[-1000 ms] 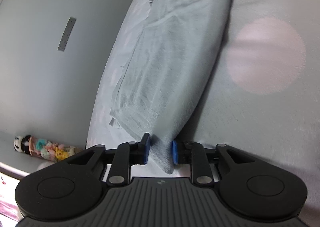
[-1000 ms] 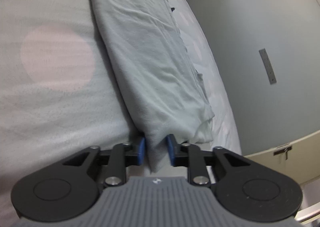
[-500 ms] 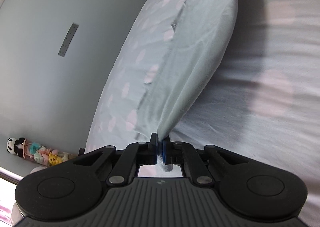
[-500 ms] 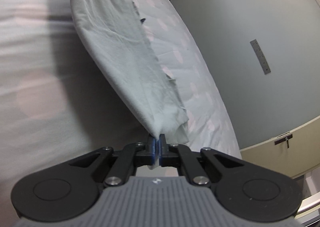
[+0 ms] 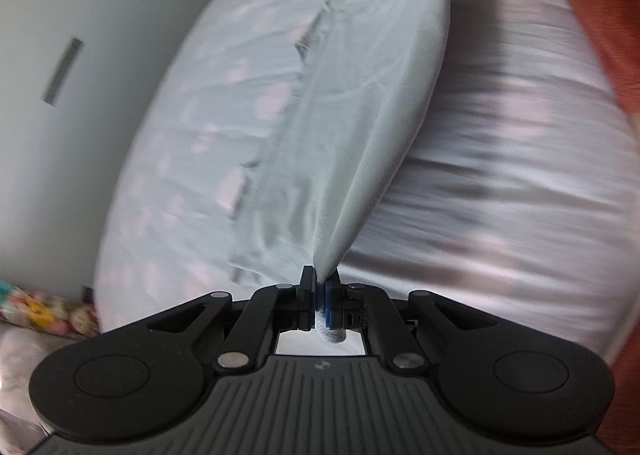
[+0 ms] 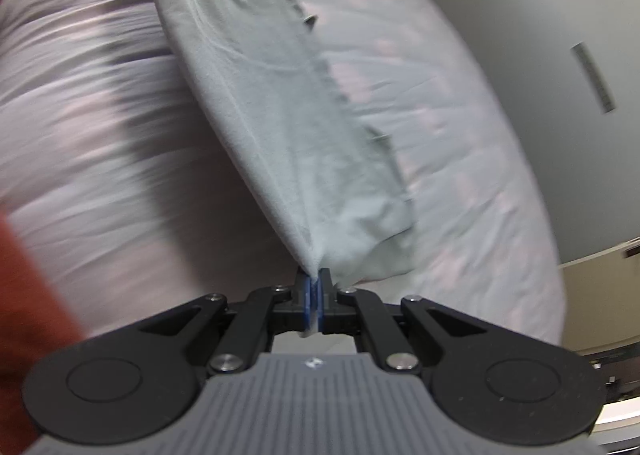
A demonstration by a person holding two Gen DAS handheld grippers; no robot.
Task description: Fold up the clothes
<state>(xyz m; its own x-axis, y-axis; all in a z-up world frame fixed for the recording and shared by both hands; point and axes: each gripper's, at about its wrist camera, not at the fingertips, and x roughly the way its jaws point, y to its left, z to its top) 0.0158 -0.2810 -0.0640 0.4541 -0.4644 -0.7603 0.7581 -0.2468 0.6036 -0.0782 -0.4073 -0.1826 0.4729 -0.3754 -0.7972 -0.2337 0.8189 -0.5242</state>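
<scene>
Both tongs are clamped on the pale grey garment: left tongs (image 5: 319, 301) pinch one end, right tongs (image 6: 315, 305) the other, so its long axis hangs stretched between them above the bed (image 5: 500, 183). Nothing's really in the way, just the dotted sheet (image 6: 440, 135) below and an orange sleeve (image 6: 28, 295) at the edge.

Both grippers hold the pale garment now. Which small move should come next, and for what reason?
Probably carry both ends across the bed and lay them down, completing the fold. The left gripper and right gripper are each shut on one end of the pale garment, which stretches between them, part of it clear of the dotted bedsheet, its loose edges hanging. Nothing lies in its way.
</scene>
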